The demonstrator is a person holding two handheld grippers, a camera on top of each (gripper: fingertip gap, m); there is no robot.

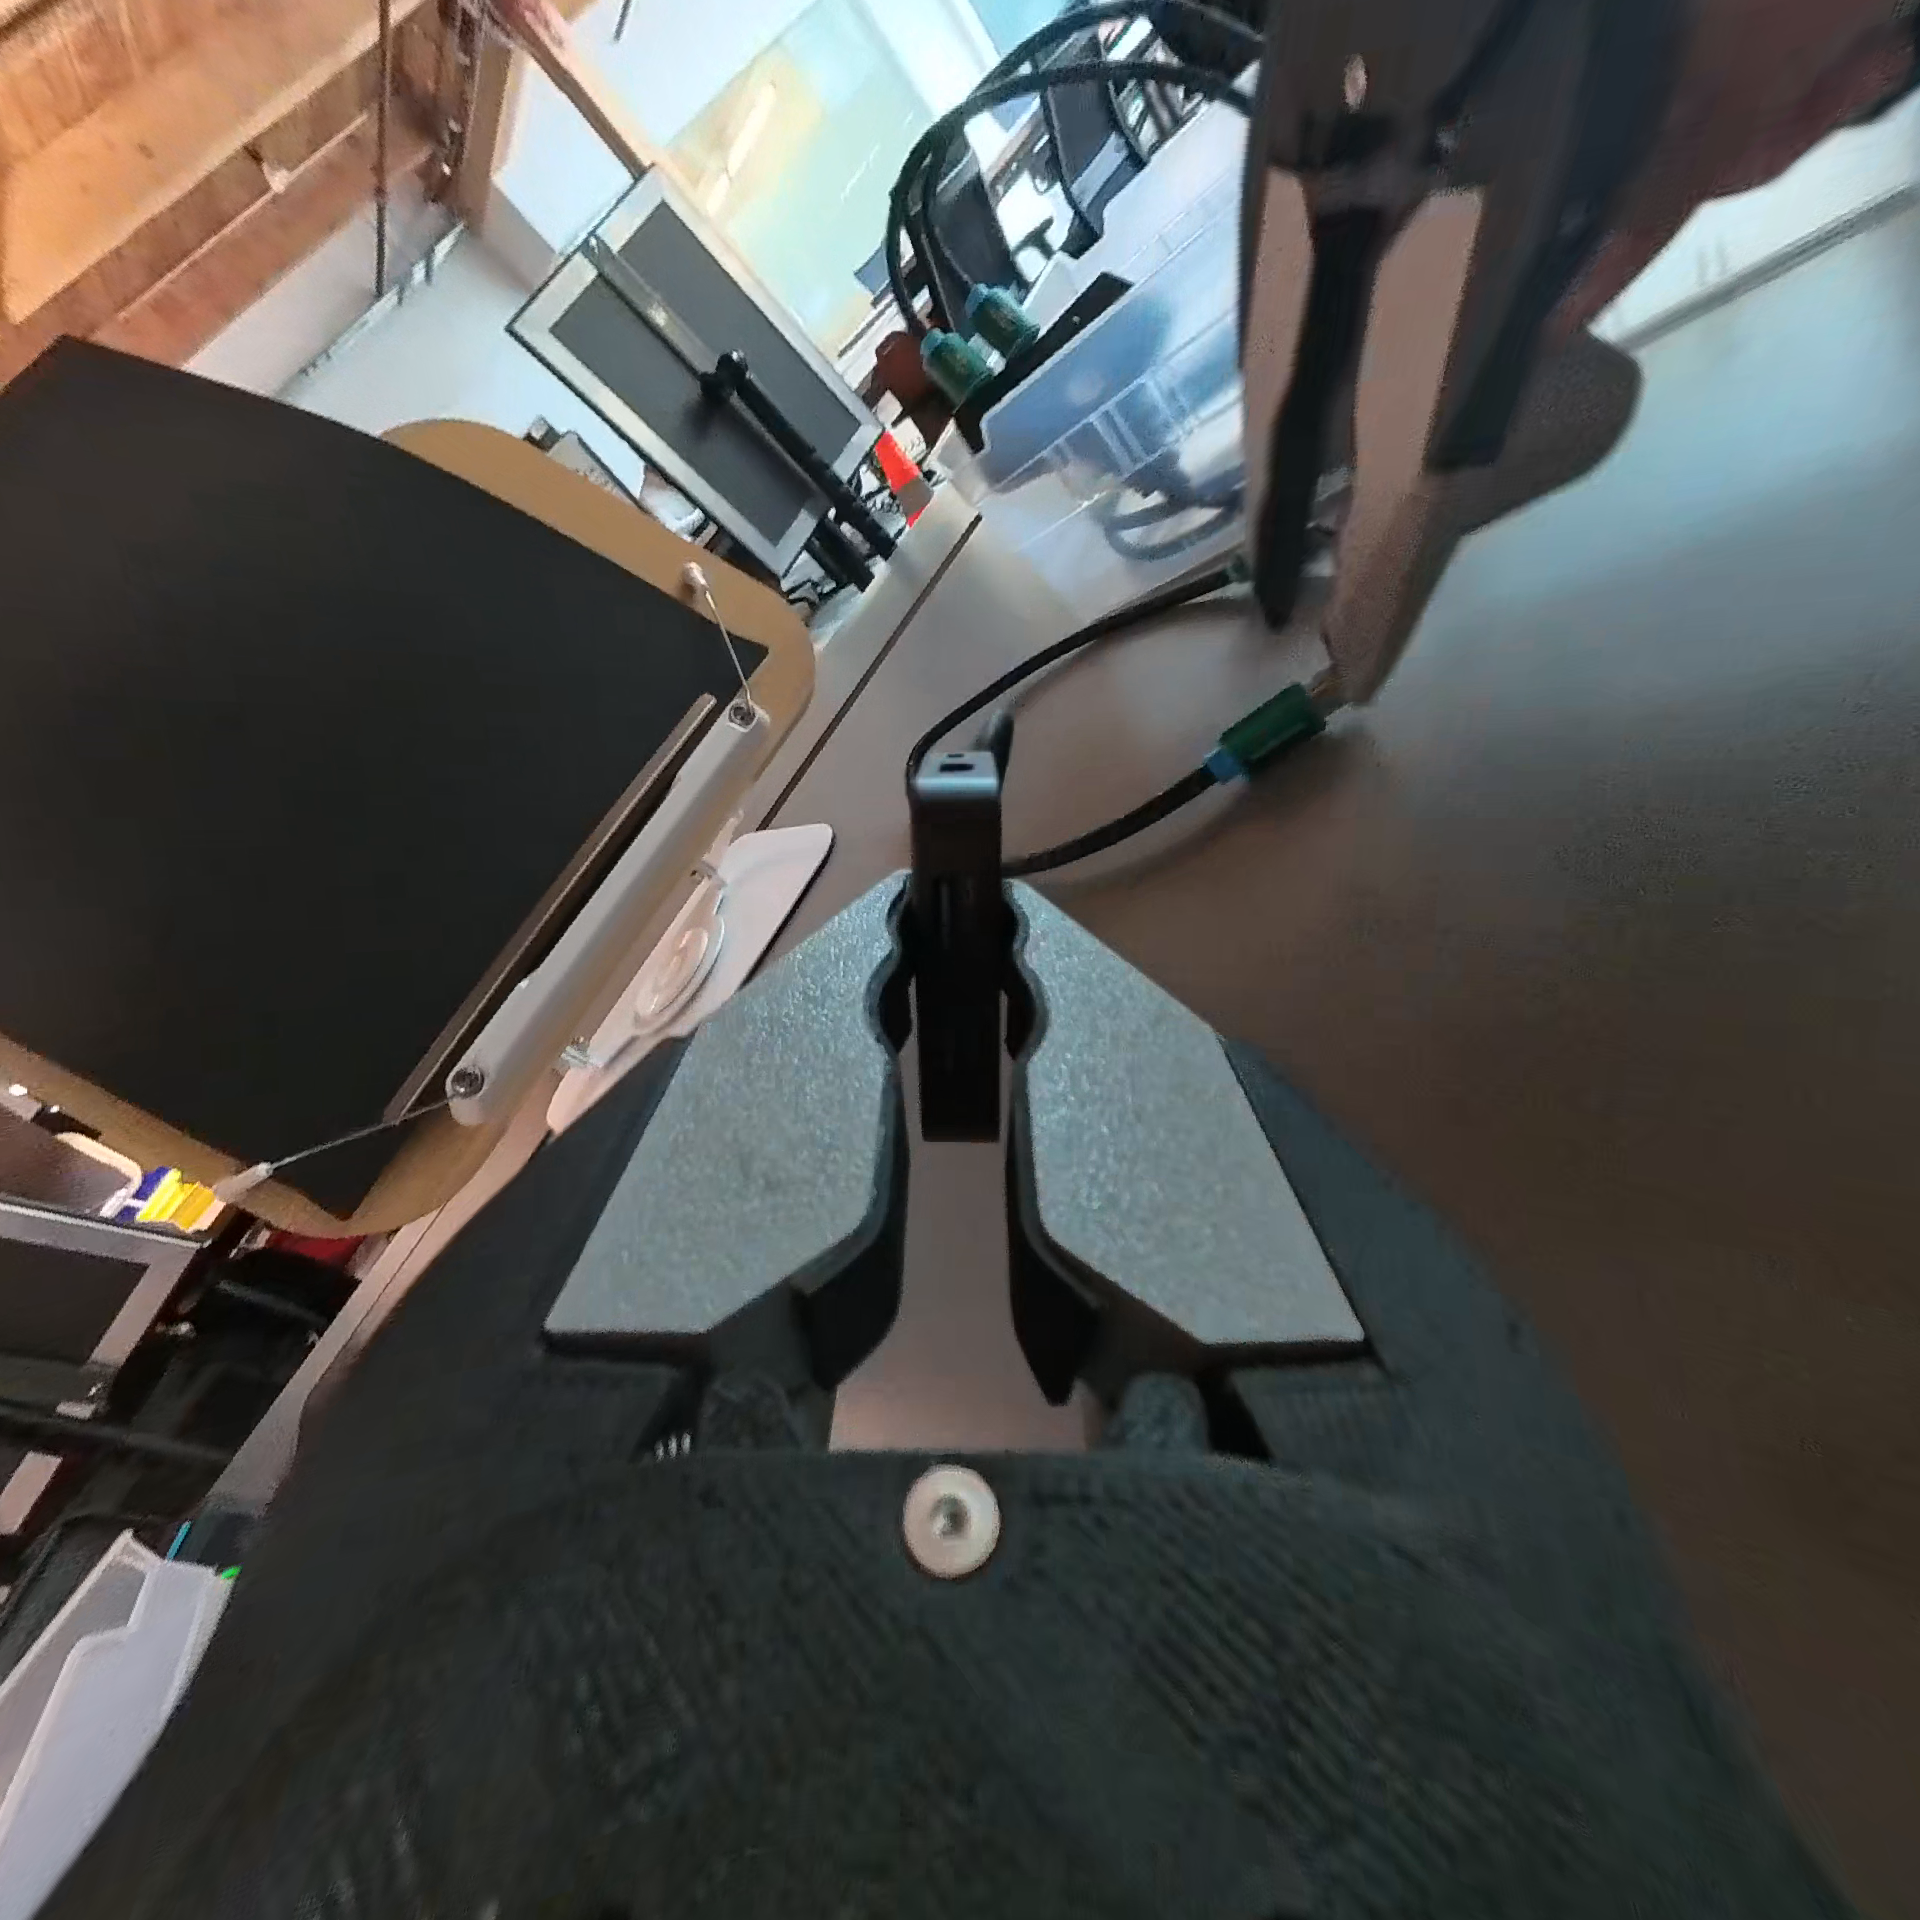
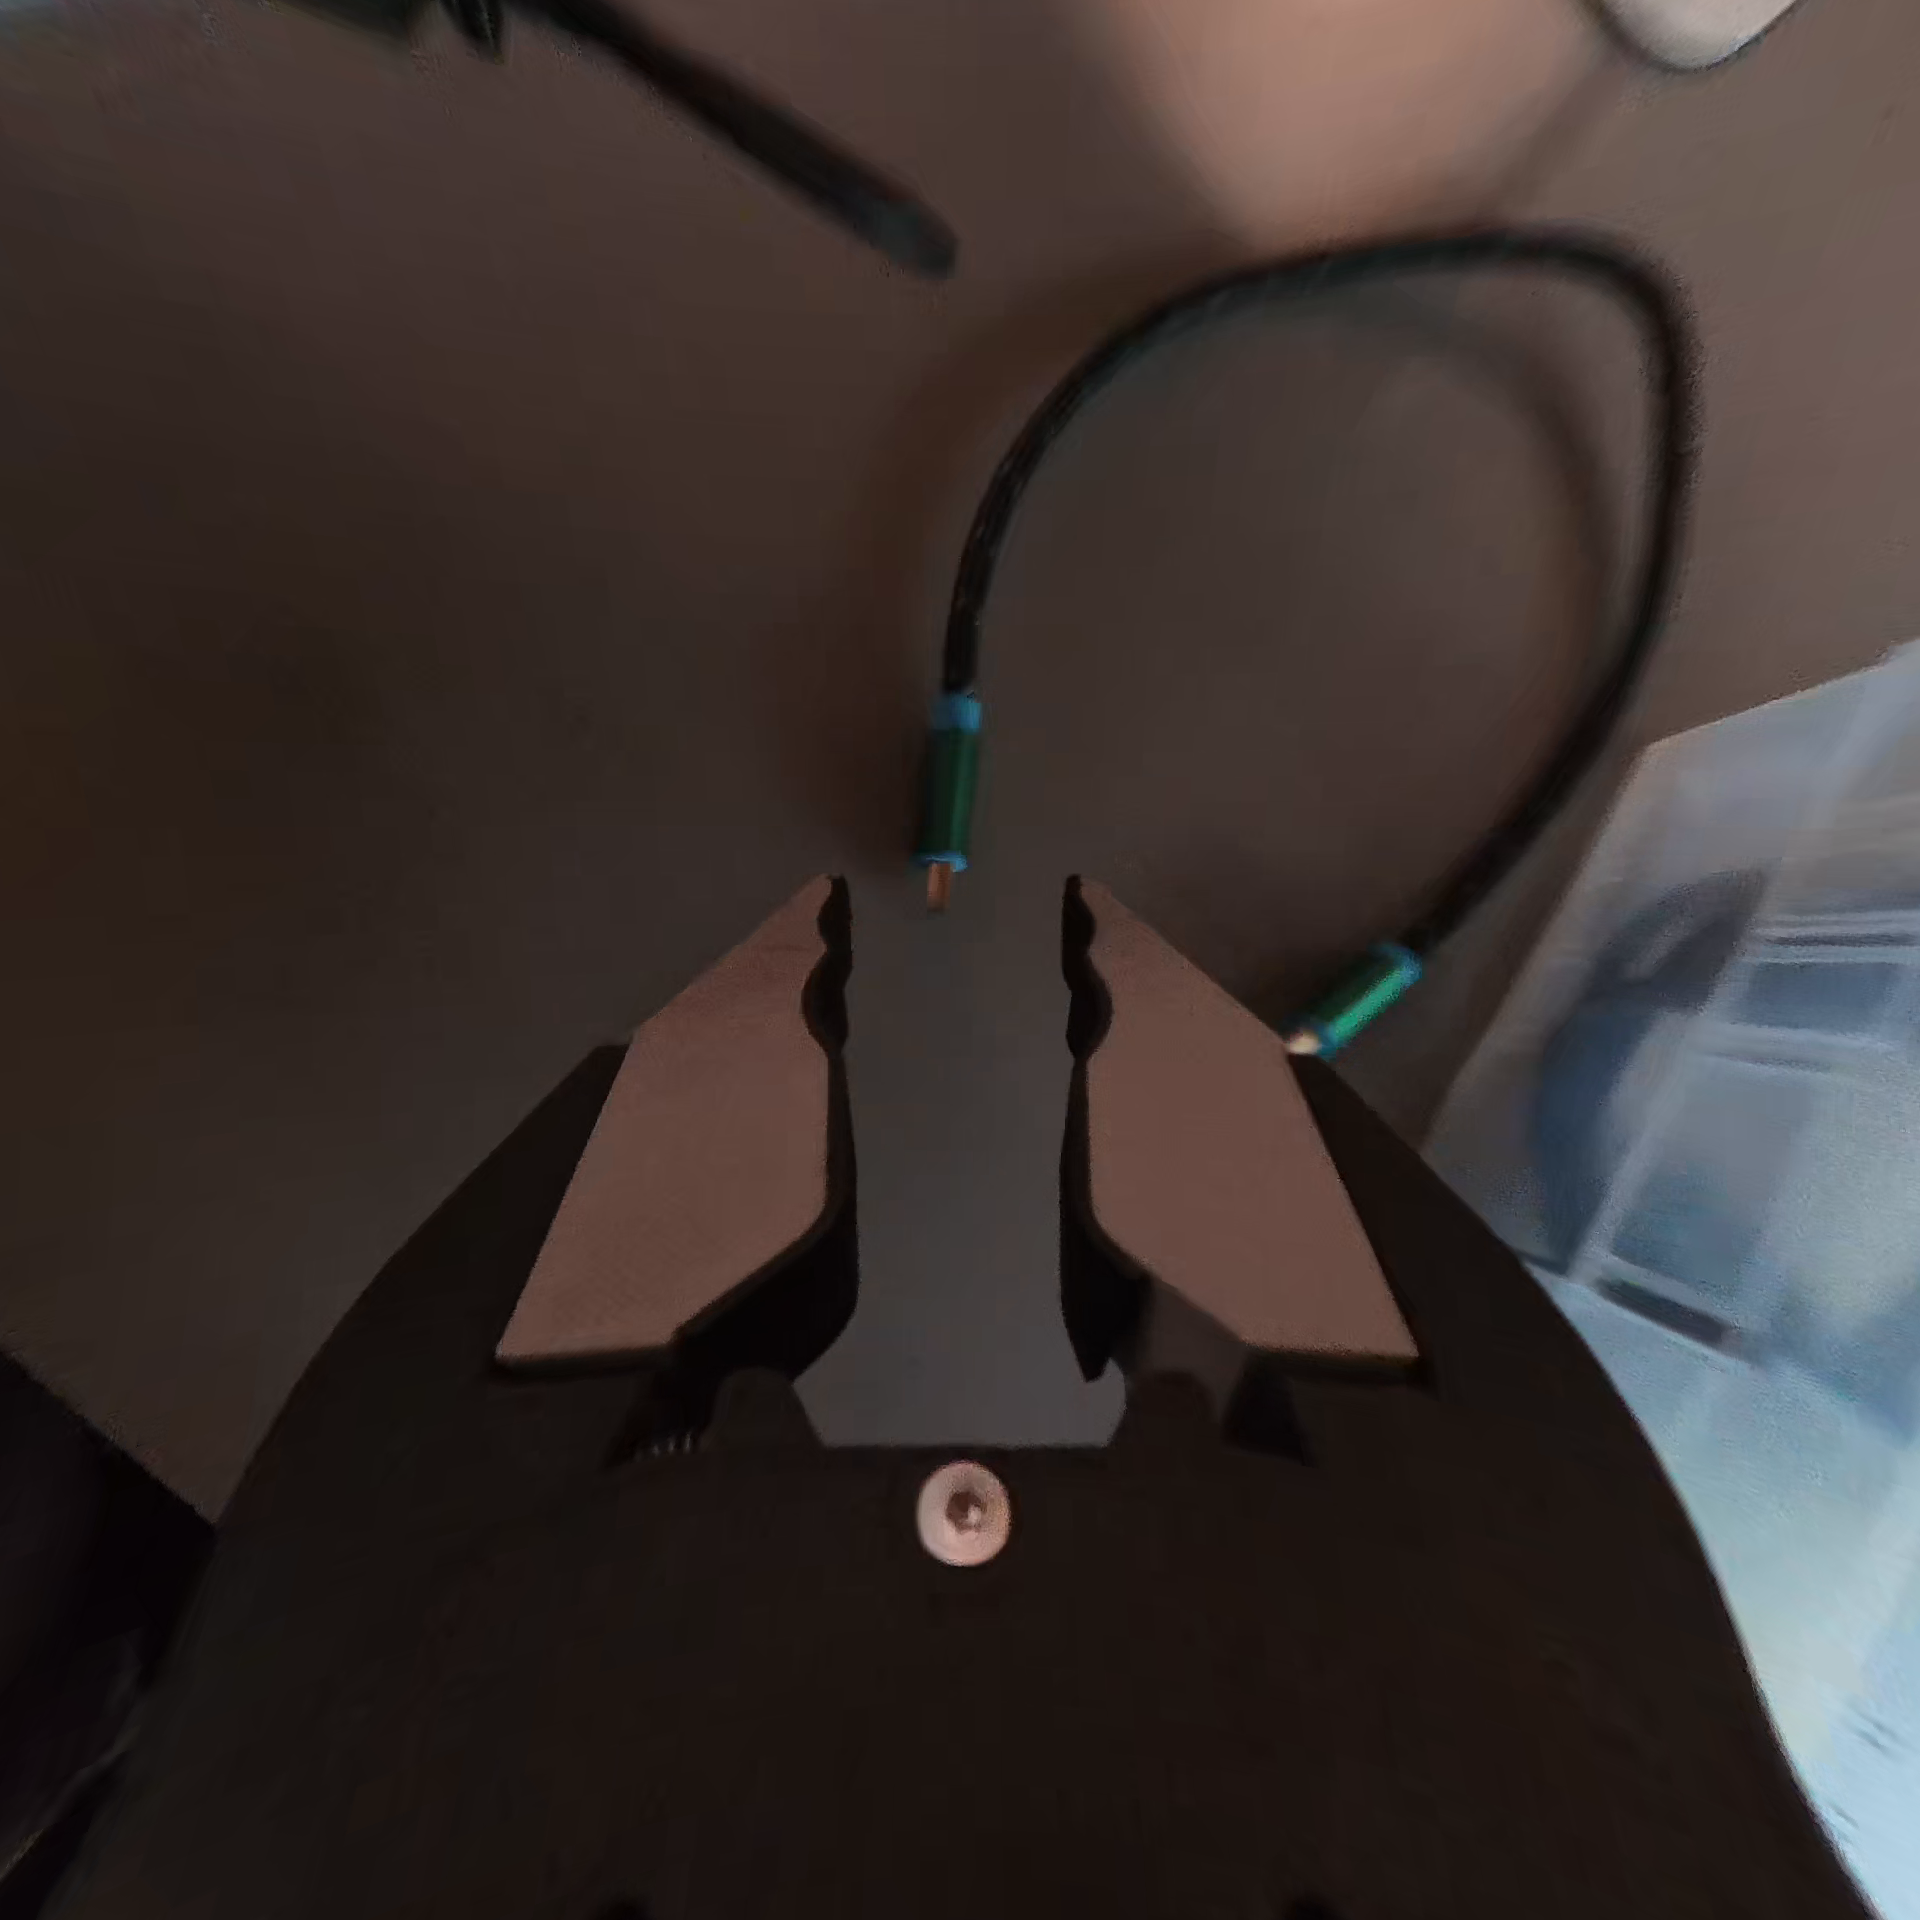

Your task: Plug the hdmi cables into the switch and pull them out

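My left gripper (image 1: 956, 935) clamps the slim black switch (image 1: 954, 831) upright; my right gripper (image 2: 956, 894) gapes before a green-sleeved HDMI plug (image 2: 948, 790).

Dark brown desk (image 1: 1558, 1039) underfoot, a black-screened monitor (image 1: 727, 416) standing beyond, wooden beams (image 1: 156, 135) up left, daylight pouring through bright windows (image 1: 831, 125).

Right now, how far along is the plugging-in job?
Early or between rounds. Done: the left gripper clamps the dark switch. In hand: the open right gripper sits just short of a green HDMI plug lying loose on the table. Left: grab it, plug in, pull out.
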